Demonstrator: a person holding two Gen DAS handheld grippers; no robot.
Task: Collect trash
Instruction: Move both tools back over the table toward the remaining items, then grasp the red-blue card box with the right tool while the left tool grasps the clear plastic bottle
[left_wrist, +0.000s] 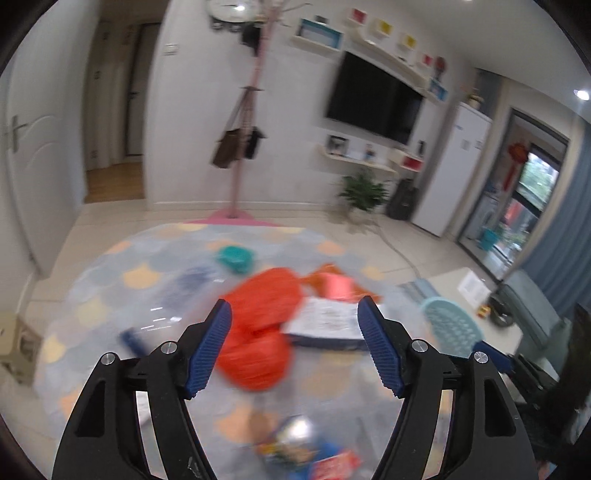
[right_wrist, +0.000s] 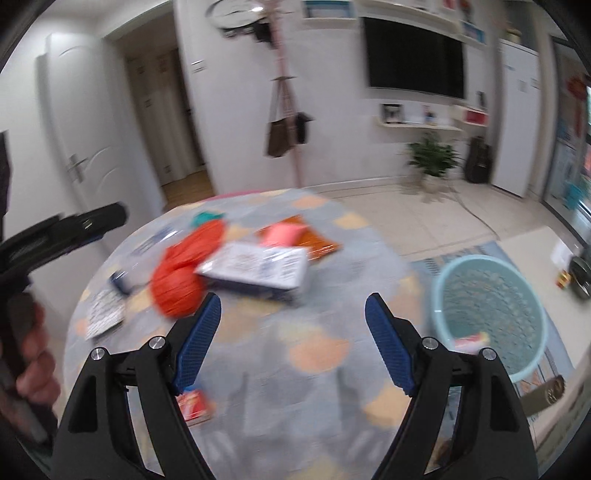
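Trash lies scattered on a round table (left_wrist: 110, 280) (right_wrist: 332, 369) with a grey and orange scale-pattern cloth. An orange plastic bag (left_wrist: 258, 325) (right_wrist: 184, 277) lies beside a white and blue packet (left_wrist: 325, 325) (right_wrist: 258, 269). Behind them are a pink and orange wrapper (left_wrist: 332, 284) (right_wrist: 291, 236) and a teal piece (left_wrist: 236, 258). A red wrapper (right_wrist: 192, 402) lies near the front edge. My left gripper (left_wrist: 295, 350) hovers open above the bag and packet, holding nothing. My right gripper (right_wrist: 291, 339) stands open over bare cloth. The picture is blurred.
A light blue perforated basket (right_wrist: 491, 314) (left_wrist: 454, 328) stands right of the table with a pink scrap in it. A hand (right_wrist: 33, 354) holds the left gripper's handle at the left. Behind are a pink coat rack (left_wrist: 243, 147), a potted plant (left_wrist: 364, 192) and a wall television (left_wrist: 373, 103).
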